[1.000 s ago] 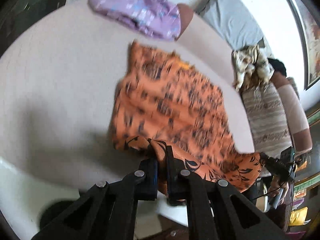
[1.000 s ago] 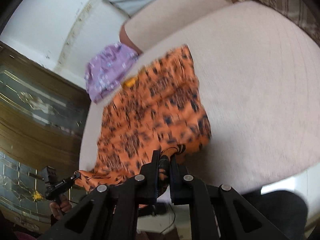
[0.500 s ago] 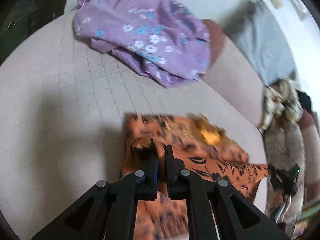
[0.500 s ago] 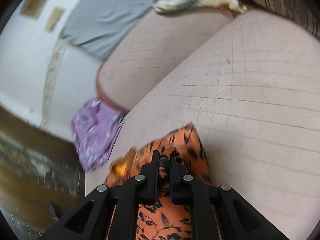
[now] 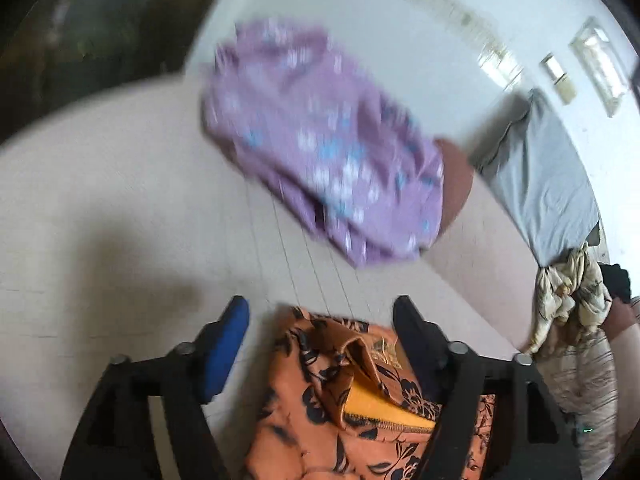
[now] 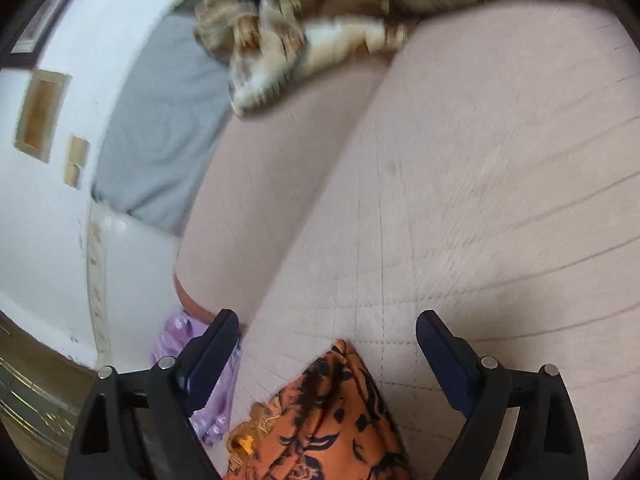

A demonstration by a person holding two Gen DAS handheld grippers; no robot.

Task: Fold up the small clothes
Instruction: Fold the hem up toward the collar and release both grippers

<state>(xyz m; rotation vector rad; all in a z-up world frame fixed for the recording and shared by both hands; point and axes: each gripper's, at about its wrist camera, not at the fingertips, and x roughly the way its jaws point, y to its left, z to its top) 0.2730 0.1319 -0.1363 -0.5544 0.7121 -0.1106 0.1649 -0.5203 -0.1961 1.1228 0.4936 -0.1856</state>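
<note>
Your folded garment (image 5: 352,408) lies on the cushion (image 5: 120,220), another garment (image 5: 320,160) beyond it (well apart).

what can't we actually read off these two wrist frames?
- Orange garment: lower part cut off by the frame edge in both views, so fold quality is unclear.
- Purple floral garment: motion-blurred in the left view; in the right view mostly hidden behind the right tongs.
- Beige patterned cloth: blurred, type unclear.
- Left tongs: opening, cloth between them; contact unclear.
</note>
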